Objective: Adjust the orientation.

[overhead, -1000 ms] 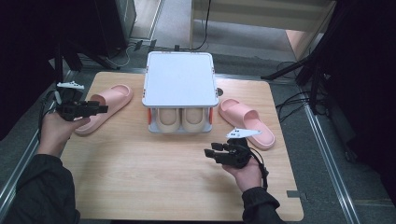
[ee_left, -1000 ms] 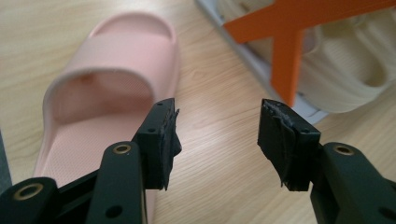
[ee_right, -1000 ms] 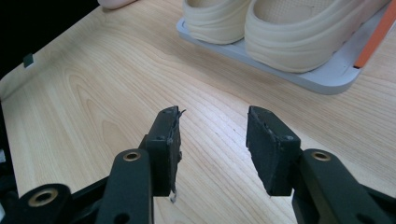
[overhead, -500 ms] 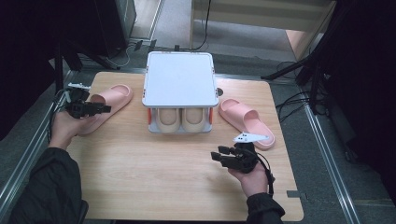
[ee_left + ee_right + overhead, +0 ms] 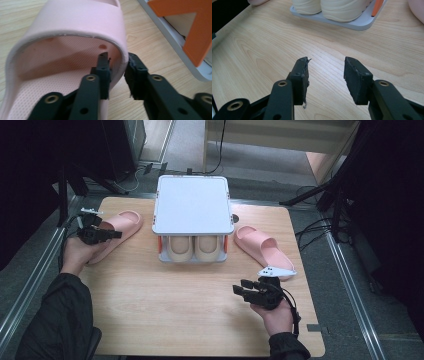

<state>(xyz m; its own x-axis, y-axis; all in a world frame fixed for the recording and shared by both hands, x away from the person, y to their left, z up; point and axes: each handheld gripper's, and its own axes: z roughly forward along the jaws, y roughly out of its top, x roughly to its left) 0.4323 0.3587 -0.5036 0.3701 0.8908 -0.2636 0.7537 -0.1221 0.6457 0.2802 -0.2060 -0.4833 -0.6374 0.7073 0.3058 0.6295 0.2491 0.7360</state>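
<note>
Because the left gripper (image 5: 117,75) straddles the side wall of the left pink slipper (image 5: 117,232), one jaw inside the footbed and one outside, its jaws have just been closing and now pinch that thin rim. The slipper lies at the table's (image 5: 165,315) far left, just beside the white shoe rack (image 5: 192,205). It looks like light moulded foam: soft enough to flex under the pads, grippy rather than slick, not fragile. The wall near the strap seems the best hold, since it is stiffest there. A beige pair (image 5: 191,247) sits on the rack's lower shelf. Right of the rack lies the other pink slipper (image 5: 260,245). The right gripper (image 5: 325,72) hovers above bare wood at near right, jaws apart, holding nothing.
</note>
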